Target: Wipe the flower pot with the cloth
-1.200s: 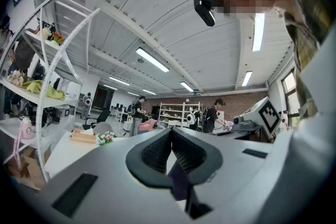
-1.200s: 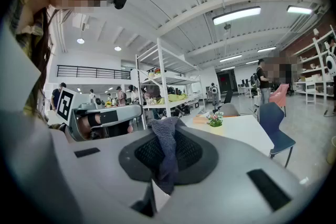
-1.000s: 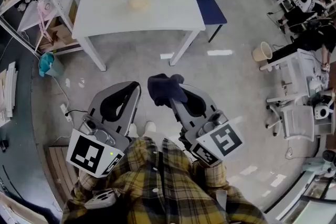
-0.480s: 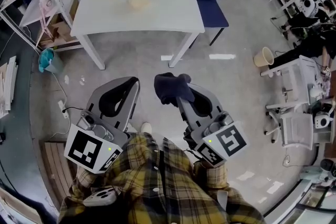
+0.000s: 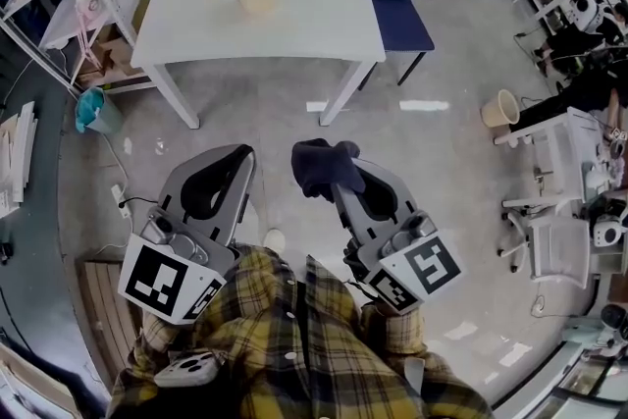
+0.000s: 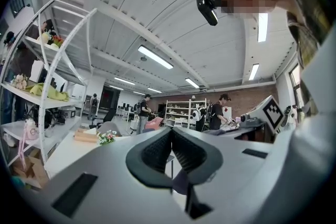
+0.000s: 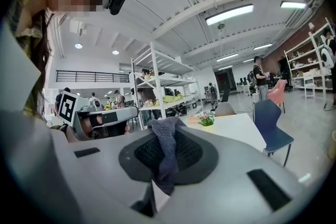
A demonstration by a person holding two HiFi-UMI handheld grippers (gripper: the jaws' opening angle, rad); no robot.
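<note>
- Short of the table (image 5: 314,29), the right gripper (image 5: 330,182) is clamping the dark cloth (image 5: 316,162) in its jaws, while the left gripper (image 5: 240,160) is keeping its jaws closed on nothing.
- The flower pot (image 5: 258,0) is sitting on the table's far side, well apart from both jaws.
- The approach seems to be in hand. Next, the cloth is needing to reach the table and press against the pot.

The right gripper (image 7: 168,155) clamps a dark blue cloth (image 7: 164,136) between its closed jaws. Beyond it, a small flower pot (image 7: 206,121) stands on a white table (image 7: 236,127), a blue chair (image 7: 268,117) just beside.
</note>
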